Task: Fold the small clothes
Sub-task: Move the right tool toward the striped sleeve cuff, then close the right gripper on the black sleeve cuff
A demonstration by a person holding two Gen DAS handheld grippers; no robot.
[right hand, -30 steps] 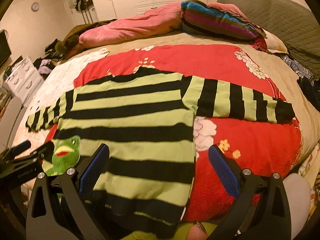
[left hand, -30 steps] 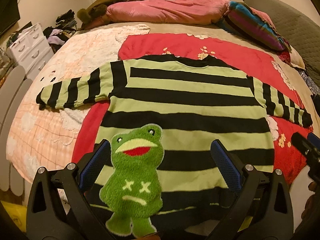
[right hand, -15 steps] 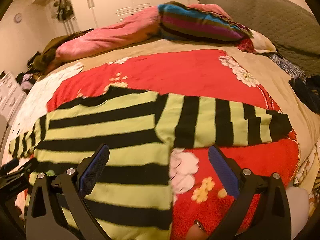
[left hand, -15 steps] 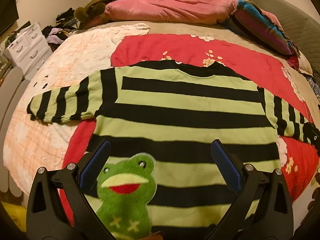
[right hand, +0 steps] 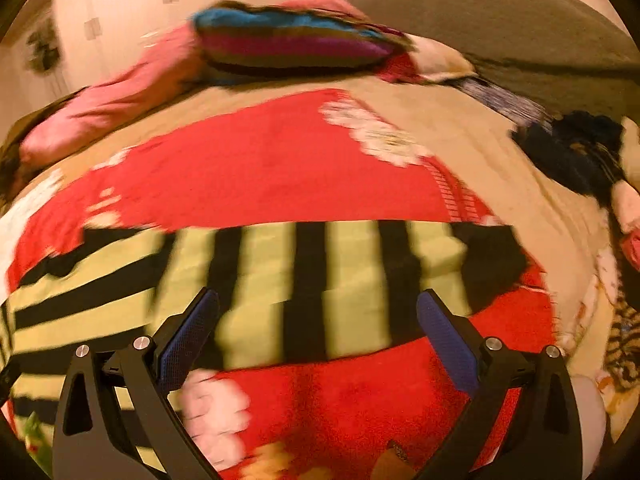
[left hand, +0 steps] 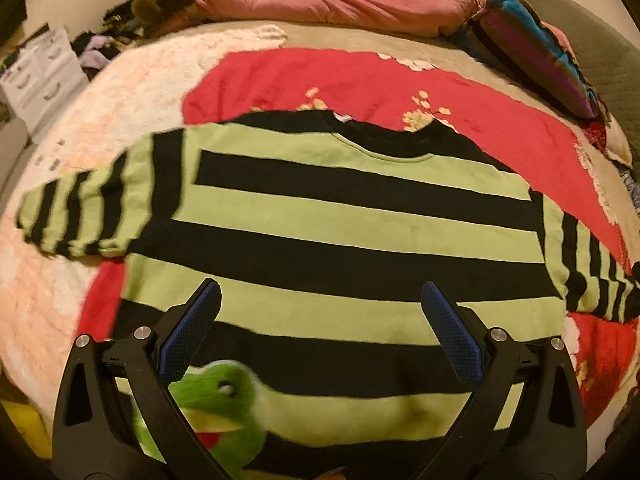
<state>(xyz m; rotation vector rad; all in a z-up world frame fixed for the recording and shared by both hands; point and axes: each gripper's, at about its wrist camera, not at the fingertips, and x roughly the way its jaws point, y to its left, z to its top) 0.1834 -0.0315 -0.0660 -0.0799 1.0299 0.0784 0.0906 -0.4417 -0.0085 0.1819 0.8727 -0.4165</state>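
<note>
- While both tongs gape wide and hold nothing, the right gripper (right hand: 316, 336) hovers nearest its target: the sweater's right sleeve (right hand: 340, 280) lies just beyond its fingertips, long axis running left to right across them.
- Under the left gripper (left hand: 320, 328) spreads the striped sweater (left hand: 344, 216), flat on the red blanket (left hand: 360, 80), a plush frog (left hand: 224, 404) at its near hem.
- Farther left, the left sleeve (left hand: 84, 212) reaches outward, well apart from that gripper.
- Judging by nearness, the right sleeve folds first.
</note>
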